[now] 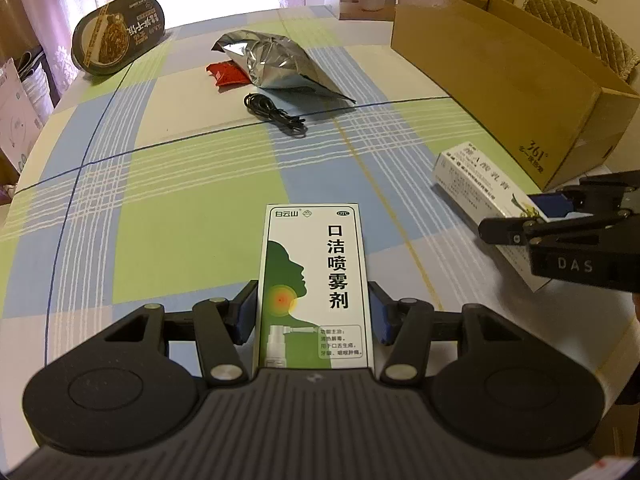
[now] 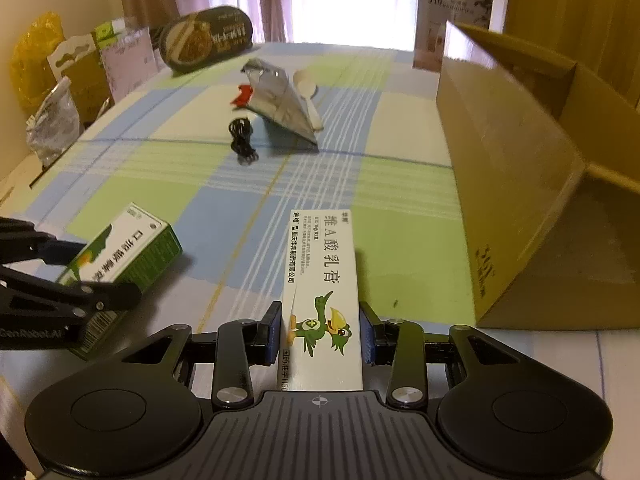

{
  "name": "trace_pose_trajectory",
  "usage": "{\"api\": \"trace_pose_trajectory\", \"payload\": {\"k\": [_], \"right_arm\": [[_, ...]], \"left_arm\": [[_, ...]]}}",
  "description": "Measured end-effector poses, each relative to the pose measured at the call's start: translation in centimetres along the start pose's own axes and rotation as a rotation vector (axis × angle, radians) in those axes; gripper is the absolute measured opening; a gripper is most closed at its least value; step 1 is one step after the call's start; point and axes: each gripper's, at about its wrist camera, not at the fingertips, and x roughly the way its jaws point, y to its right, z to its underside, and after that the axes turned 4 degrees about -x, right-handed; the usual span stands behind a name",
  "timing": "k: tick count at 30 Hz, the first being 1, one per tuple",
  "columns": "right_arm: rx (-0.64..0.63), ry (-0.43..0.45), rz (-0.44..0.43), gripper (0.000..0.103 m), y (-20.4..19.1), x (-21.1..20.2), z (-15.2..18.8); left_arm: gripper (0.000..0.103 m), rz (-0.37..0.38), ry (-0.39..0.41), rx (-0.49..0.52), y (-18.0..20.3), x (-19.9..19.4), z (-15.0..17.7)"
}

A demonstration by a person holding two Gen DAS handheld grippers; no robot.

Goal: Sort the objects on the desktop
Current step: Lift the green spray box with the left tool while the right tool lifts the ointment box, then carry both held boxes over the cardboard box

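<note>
Now the left gripper (image 1: 314, 312) is clamped on a throat spray box (image 1: 314, 280), its blue pads pressing both long sides. This box is white and green, with a green head silhouette, an orange-red spot at the throat and big black Chinese characters; it is held just above the checked tablecloth (image 1: 180, 216). The right gripper (image 2: 320, 330) is closed on an ointment box (image 2: 324, 304), a long white carton with a green cartoon bird and black Chinese text, also over the cloth, near the open cardboard box (image 2: 508, 184) on its right. Farther on the table lie a crumpled silver foil bag (image 1: 280, 62), a red wrapper (image 1: 226, 74) touching it, a coiled black cable (image 1: 274, 114) just beside, and a white plastic spoon (image 2: 308, 92) behind the bag. A dark oval food tub (image 1: 118, 34) stands tilted at the far edge.
</note>
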Motion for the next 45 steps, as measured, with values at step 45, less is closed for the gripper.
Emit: {"api": "trace_pose_trajectory", "payload": {"k": [45], "right_arm": [[0.168, 0.261, 0.233, 0.035, 17.8, -12.0, -5.9]], "left_arm": [[0.050, 0.247, 0.231, 0.236, 19.3, -2.7, -15.2]]}}
